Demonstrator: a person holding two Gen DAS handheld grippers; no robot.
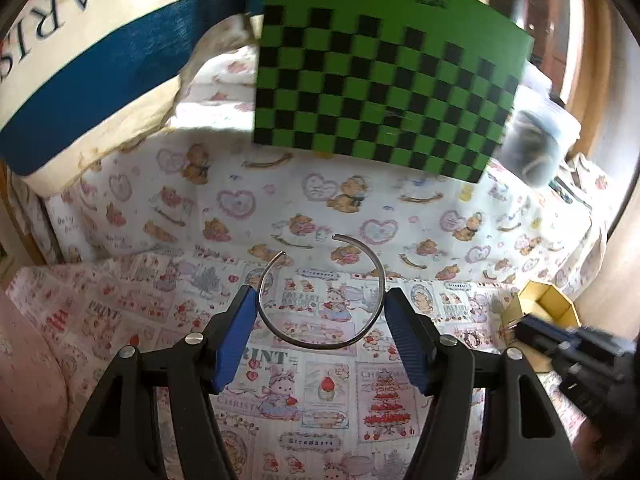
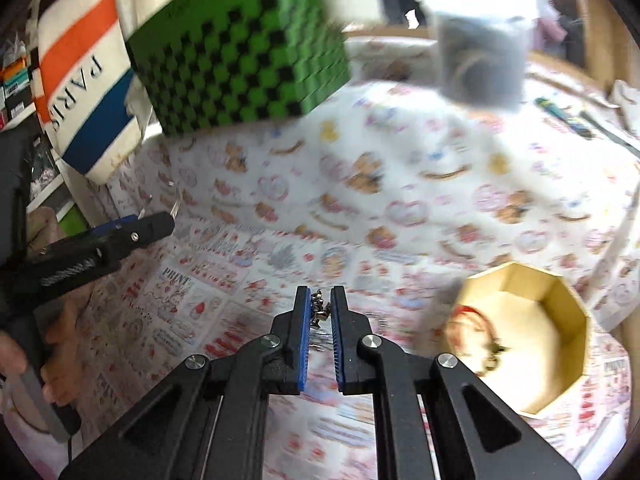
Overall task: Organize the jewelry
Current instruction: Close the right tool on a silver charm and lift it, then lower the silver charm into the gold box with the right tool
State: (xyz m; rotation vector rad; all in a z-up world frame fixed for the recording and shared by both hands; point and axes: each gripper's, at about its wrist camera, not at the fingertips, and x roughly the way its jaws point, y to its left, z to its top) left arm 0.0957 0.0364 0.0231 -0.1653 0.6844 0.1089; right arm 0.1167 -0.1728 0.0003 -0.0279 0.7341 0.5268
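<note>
A table lies under patterned cloths — teddy bears and hearts further back, strawberry and Christmas prints nearer. Behind stands a green-and-black chequered box beside a striped bag lettered PARIS. Strong daylight washes the far cloth — wooden framing shows at the right, shelves at the left.

Shiny metal bangle; matt printed cloth; cardboard box.

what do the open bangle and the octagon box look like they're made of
Open bangle, held between the left hand-held gripper's pads: thin metal wire, silvery grey with a dull sheen along its curve, probably steel or silver-toned alloy. Octagon box: pale yellow-tan flat panels meeting at sharp folds, matte; looks like cardboard, possibly thin wood.
</note>
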